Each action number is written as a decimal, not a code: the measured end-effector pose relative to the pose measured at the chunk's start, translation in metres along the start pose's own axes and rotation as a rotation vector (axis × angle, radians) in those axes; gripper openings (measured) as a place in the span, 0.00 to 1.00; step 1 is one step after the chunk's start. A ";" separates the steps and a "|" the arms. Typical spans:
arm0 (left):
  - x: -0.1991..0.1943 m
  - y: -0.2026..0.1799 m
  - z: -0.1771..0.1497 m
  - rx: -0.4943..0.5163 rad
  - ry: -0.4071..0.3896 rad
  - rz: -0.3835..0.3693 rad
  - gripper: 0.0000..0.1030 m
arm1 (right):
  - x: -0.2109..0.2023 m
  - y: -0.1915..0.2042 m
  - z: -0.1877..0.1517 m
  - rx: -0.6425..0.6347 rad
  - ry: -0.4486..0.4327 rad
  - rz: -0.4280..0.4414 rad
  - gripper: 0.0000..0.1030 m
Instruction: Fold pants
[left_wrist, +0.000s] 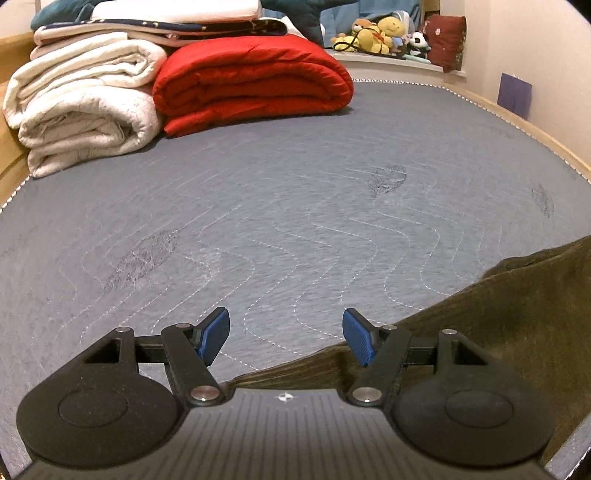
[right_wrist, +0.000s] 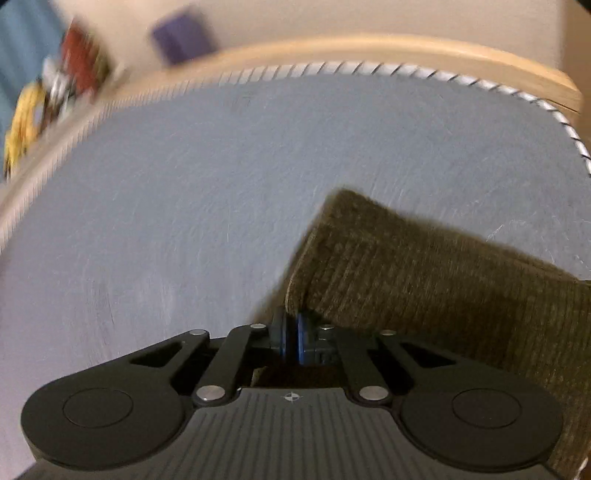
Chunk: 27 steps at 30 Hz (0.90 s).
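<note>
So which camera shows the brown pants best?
The right wrist view: the pants fill its right side, ribbed cloth clear though blurry, with the right gripper shut on an edge. The left wrist view shows only a dark strip beside the open left gripper.

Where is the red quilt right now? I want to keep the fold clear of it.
In the left wrist view the red quilt sits folded at the far left of the grey mattress, touching the white blankets, well apart from the olive pants.
</note>
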<state>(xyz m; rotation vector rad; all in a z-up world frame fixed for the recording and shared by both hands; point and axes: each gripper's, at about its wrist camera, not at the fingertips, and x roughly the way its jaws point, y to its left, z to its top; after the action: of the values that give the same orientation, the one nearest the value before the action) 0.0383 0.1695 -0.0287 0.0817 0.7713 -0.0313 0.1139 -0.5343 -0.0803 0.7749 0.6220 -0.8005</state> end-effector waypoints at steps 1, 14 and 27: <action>-0.002 0.004 0.000 -0.005 0.000 -0.005 0.71 | 0.000 -0.006 0.005 0.047 -0.013 0.010 0.04; 0.018 0.076 -0.024 -0.344 0.171 -0.042 0.71 | -0.043 0.015 -0.005 -0.117 -0.059 0.126 0.54; -0.017 0.109 -0.051 -0.466 0.136 -0.100 0.24 | -0.139 0.036 -0.019 -0.266 -0.064 0.354 0.60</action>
<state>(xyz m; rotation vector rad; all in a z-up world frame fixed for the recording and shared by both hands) -0.0032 0.2820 -0.0462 -0.4006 0.9007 0.0603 0.0623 -0.4483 0.0241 0.5903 0.5023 -0.4058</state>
